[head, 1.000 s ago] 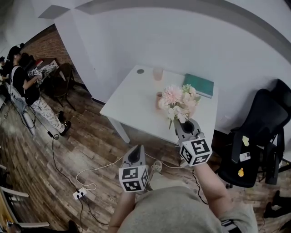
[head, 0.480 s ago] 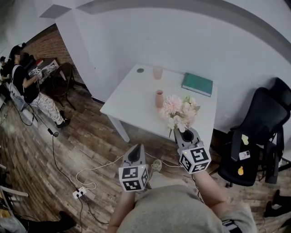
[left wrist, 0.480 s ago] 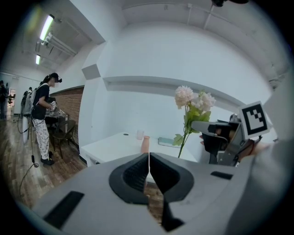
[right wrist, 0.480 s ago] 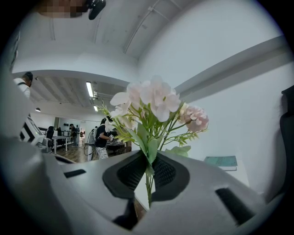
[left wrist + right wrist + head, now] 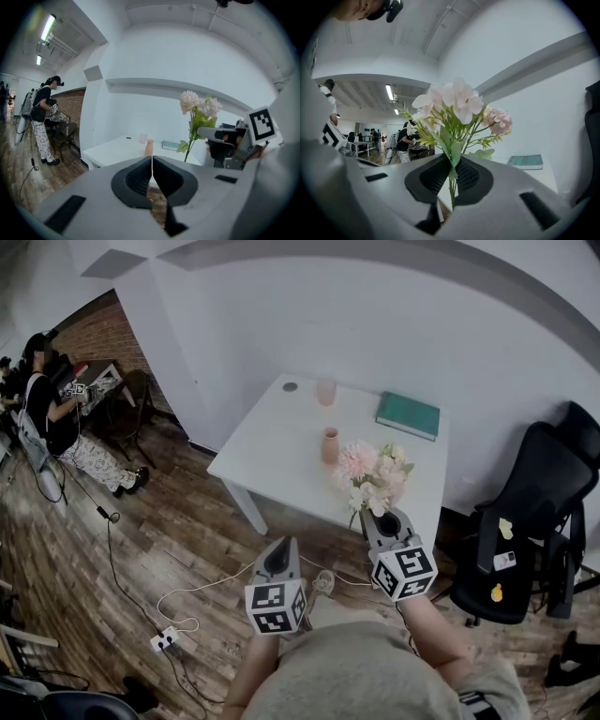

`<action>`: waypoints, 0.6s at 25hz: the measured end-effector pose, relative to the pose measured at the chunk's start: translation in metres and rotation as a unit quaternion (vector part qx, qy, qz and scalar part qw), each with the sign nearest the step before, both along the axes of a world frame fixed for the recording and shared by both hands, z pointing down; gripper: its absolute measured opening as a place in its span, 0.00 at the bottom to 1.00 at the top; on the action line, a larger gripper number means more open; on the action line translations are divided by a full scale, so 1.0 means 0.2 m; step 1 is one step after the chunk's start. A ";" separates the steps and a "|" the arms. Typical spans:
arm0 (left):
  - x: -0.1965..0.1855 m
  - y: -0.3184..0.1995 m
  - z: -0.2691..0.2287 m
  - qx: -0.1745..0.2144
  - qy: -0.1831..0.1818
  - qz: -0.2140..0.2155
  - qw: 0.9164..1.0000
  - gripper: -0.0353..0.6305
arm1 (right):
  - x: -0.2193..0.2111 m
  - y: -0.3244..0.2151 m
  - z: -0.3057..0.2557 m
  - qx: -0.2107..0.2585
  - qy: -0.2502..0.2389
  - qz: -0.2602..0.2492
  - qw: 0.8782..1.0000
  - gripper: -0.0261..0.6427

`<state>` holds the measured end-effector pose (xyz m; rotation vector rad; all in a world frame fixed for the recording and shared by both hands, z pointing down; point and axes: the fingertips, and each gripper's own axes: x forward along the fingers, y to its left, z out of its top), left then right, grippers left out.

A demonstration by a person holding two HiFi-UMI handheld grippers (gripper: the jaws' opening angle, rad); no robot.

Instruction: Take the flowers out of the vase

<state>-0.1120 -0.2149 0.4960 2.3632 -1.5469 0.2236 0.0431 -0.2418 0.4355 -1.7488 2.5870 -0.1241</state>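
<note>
A bunch of pale pink and white flowers (image 5: pixel 373 474) with green stems hangs over the near edge of the white table (image 5: pixel 281 442), out of the small pink vase (image 5: pixel 330 445) that stands alone on the table. My right gripper (image 5: pixel 380 507) is shut on the stems; in the right gripper view the stems (image 5: pixel 452 180) are pinched between the dark pads and the blooms (image 5: pixel 457 101) rise above them. My left gripper (image 5: pixel 278 557) is held low over the floor, shut with nothing in it. The left gripper view shows the vase (image 5: pixel 149 147) and the flowers (image 5: pixel 197 110) beyond its closed tips (image 5: pixel 151 174).
On the table lie a green book (image 5: pixel 409 415), a translucent pink cup (image 5: pixel 325 392) and a small dark disc (image 5: pixel 290 386). A black office chair (image 5: pixel 530 521) stands at the right. A cable and power strip (image 5: pixel 165 639) lie on the wooden floor. A person (image 5: pixel 52 423) stands at far left.
My right gripper has drawn the flowers away from the vase, toward me and slightly down. The vase now stands in plain view. The left gripper has not moved.
</note>
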 end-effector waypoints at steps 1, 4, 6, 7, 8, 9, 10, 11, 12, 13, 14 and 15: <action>0.00 0.00 0.00 0.000 0.000 0.001 1.000 0.07 | 0.00 0.00 0.00 0.000 0.000 0.001 1.000 0.07; 0.00 -0.01 0.00 0.000 0.000 0.001 1.000 0.07 | 0.00 0.00 0.00 0.001 0.002 0.002 1.000 0.07; -0.01 0.00 0.00 0.000 0.000 0.000 1.000 0.07 | 0.00 0.00 -0.01 0.003 0.002 0.003 1.000 0.07; -0.01 0.00 0.00 0.001 0.000 0.001 1.000 0.07 | 0.00 0.00 -0.01 0.004 0.002 0.003 1.000 0.07; -0.01 0.00 0.00 0.001 0.000 0.001 1.000 0.07 | 0.00 0.00 -0.01 0.005 0.001 0.003 1.000 0.07; -0.01 0.00 0.00 0.001 0.000 0.002 1.000 0.07 | 0.00 0.00 -0.01 0.005 0.001 0.004 1.000 0.07; -0.01 0.00 0.00 0.001 -0.001 0.002 1.000 0.07 | 0.00 0.00 -0.01 0.005 0.000 0.004 1.000 0.07; 0.00 0.00 0.00 0.001 -0.001 0.002 1.000 0.07 | 0.00 0.00 -0.01 0.005 0.000 0.004 1.000 0.07; 0.00 0.00 0.00 0.001 -0.002 0.003 1.000 0.07 | 0.00 0.00 -0.01 0.005 0.000 0.003 1.000 0.07; 0.00 0.00 0.00 0.001 -0.002 0.003 1.000 0.07 | 0.00 0.00 -0.01 0.004 0.000 0.003 1.000 0.07; 0.00 0.00 0.01 0.000 -0.003 0.003 1.000 0.07 | 0.00 -0.01 -0.01 0.004 0.000 0.003 1.000 0.07; 0.00 0.00 0.01 -0.001 -0.003 0.003 1.000 0.07 | 0.00 -0.01 -0.01 0.003 0.000 0.002 1.000 0.07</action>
